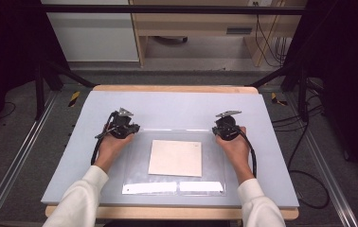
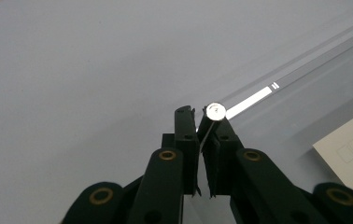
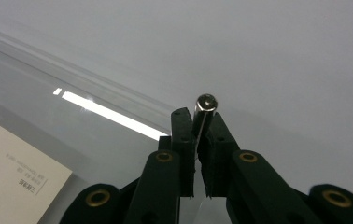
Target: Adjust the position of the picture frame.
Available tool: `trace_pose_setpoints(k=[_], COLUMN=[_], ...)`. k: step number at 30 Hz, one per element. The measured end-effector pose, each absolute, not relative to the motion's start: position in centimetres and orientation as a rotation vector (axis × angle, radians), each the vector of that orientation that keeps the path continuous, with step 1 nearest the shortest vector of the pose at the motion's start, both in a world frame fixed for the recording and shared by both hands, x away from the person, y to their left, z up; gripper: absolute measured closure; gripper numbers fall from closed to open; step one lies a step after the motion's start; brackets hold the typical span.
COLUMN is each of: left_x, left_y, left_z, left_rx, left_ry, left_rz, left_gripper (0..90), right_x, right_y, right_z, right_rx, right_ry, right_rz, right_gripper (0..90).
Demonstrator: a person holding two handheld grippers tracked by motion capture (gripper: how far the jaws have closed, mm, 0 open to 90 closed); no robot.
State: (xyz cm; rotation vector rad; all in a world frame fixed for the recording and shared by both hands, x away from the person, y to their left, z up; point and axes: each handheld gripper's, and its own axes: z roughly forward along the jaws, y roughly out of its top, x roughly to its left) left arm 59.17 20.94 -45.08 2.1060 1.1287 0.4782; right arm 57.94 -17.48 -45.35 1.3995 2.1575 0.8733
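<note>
High view puts my left hand-held gripper [image 1: 129,124] and right hand-held gripper [image 1: 223,126] at the two far corners of the clear plastic sleeve [image 1: 139,161], which lies flat on the grey surface [image 1: 177,106] with a cream card [image 1: 175,157] inside. Both sets of jaws are pinched tight on the sleeve's far edge, the film [image 2: 204,140] showing as a thin line between them. That edge runs straight from one gripper to the other, so I judge any lift must keep both hands level.
</note>
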Motion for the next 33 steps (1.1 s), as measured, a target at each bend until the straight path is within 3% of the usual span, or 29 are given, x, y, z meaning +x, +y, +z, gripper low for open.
trace_pose_setpoints(k=[27, 33], left_x=[59.0, 57.7], left_y=[20.9, 21.0], left_z=[-46.5, -46.3], left_rx=[2.069, 1.982], left_ry=[1.137, 1.074], left_rz=[0.512, 0.601], left_gripper=[83.6, 62.5], right_x=[57.9, 56.5], right_y=[-17.7, -18.3], right_z=[-46.9, -46.3], right_rx=[1.424, 1.306], right_ry=[2.114, 2.045], right_rz=[0.925, 1.031], right_gripper=[82.3, 69.9])
